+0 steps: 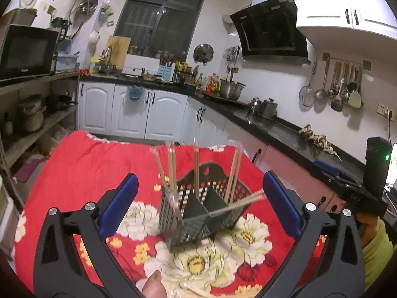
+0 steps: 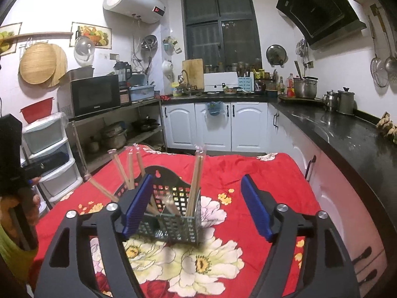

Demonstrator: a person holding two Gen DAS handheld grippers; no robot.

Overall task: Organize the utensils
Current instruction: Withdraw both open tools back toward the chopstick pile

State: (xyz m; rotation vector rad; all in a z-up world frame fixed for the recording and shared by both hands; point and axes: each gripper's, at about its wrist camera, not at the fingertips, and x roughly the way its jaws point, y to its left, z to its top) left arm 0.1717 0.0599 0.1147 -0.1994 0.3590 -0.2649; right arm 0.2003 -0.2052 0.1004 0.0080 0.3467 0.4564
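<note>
A dark perforated utensil holder with inner dividers stands on a red floral cloth. Several wrapped wooden chopsticks stand in it, and one leans out low to the right. My left gripper is open and empty, its blue pads either side of the holder and short of it. In the right wrist view the holder holds the chopsticks. My right gripper is open and empty just in front of it. Another wrapped chopstick lies on the cloth near my left hand.
A black kitchen counter with pots runs along the right. White cabinets stand behind the table. A shelf with a microwave and plastic drawers are on the left. The other gripper shows at the far right and far left.
</note>
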